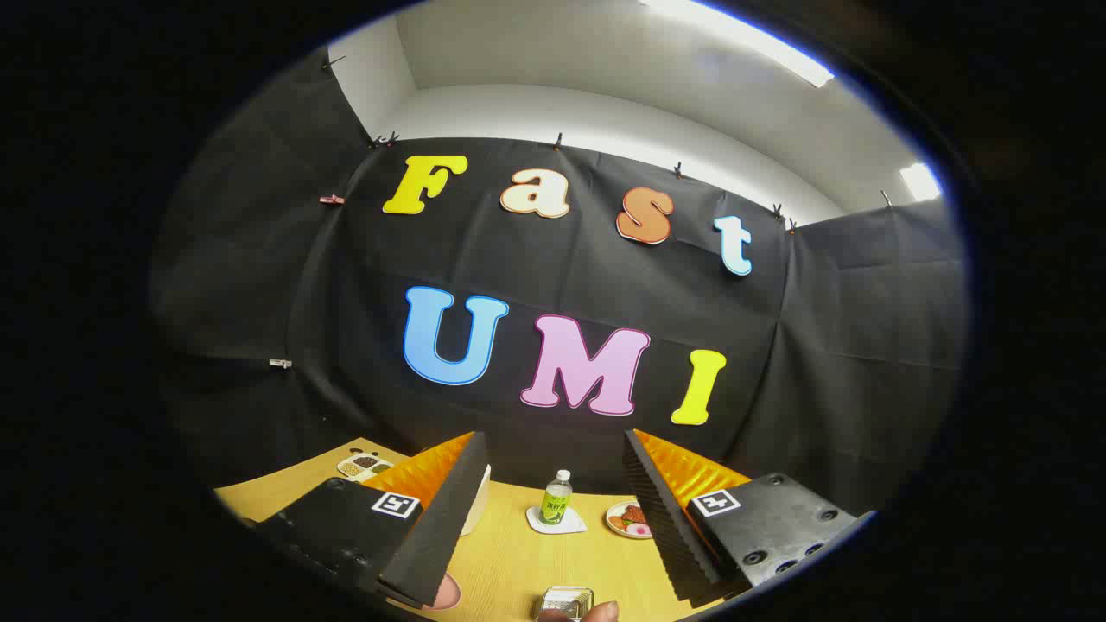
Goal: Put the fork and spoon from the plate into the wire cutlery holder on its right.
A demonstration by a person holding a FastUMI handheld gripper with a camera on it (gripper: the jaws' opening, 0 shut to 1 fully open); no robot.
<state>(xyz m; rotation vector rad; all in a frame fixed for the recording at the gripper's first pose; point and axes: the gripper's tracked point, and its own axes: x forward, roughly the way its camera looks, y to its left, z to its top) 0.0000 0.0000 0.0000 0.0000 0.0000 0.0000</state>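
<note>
The fingers (553, 518) stand wide apart above a pale wooden worktop (510, 561) with nothing held between them, tilted up toward the black cloth wall (302, 285) of the booth. Just before them, low between the two fingers, the top of a silvery wire cutlery holder (566, 601) pokes into sight, and a fingertip (598, 612) of a person rests right beside it. Whether any cutlery sits in it cannot be told; the fork and spoon cannot be made out. Part of a pinkish round plate (445, 594) peeks out from under the left finger, just left of the holder. Farther out between the fingers, a small clear plastic bottle with a green label and white cap (556, 498) stands upright on a white square coaster (556, 521). Just to its right, partly behind the right finger, lies a small round plate with a red and pink picture of food (628, 519). Beyond the left finger, at the far left of the worktop, lies a pale divided tray with brown food in its compartments (363, 466). A white rounded vessel (477, 510) shows close behind the left finger. White ceiling with strip lights (743, 43) runs over the cloth.
</note>
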